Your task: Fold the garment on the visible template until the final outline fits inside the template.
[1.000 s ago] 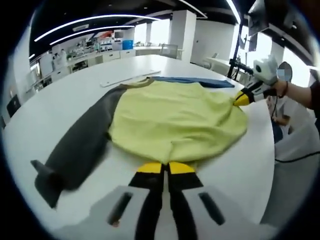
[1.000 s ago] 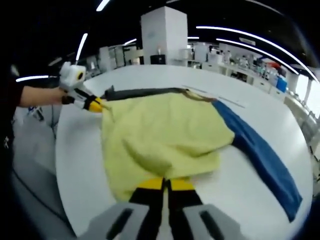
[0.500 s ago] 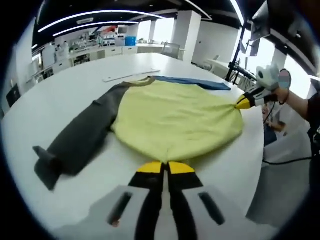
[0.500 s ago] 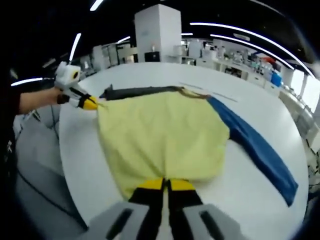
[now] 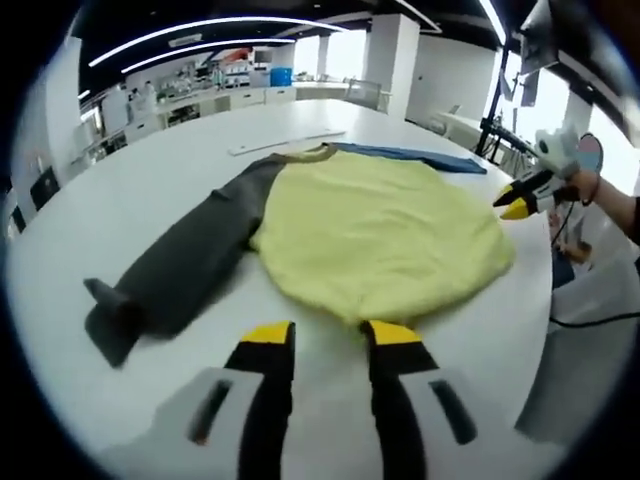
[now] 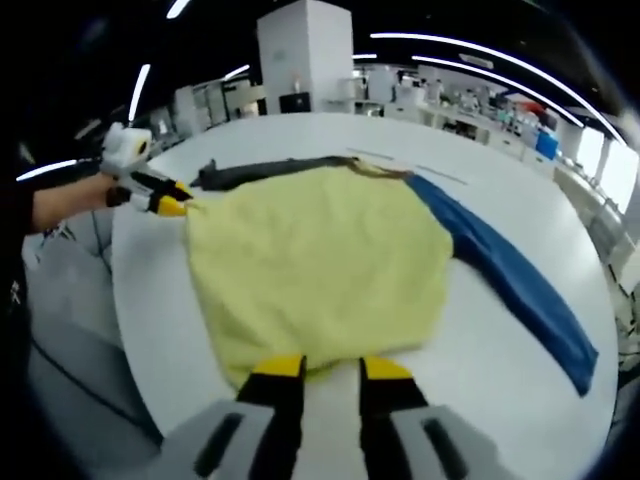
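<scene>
yellow garment (image 5: 385, 235) with grey and blue sleeves lies flat, spread out.

A white square pillar (image 6: 306, 55) stands at the top centre of the right gripper view, with long ceiling light strips (image 6: 480, 55) curving across the upper right. In the left gripper view, lab benches (image 5: 205, 100) with a blue container (image 5: 283, 76) line the upper left, bright windows (image 5: 340, 45) sit beyond, and a black stand (image 5: 497, 130) rises at the upper right.
</scene>
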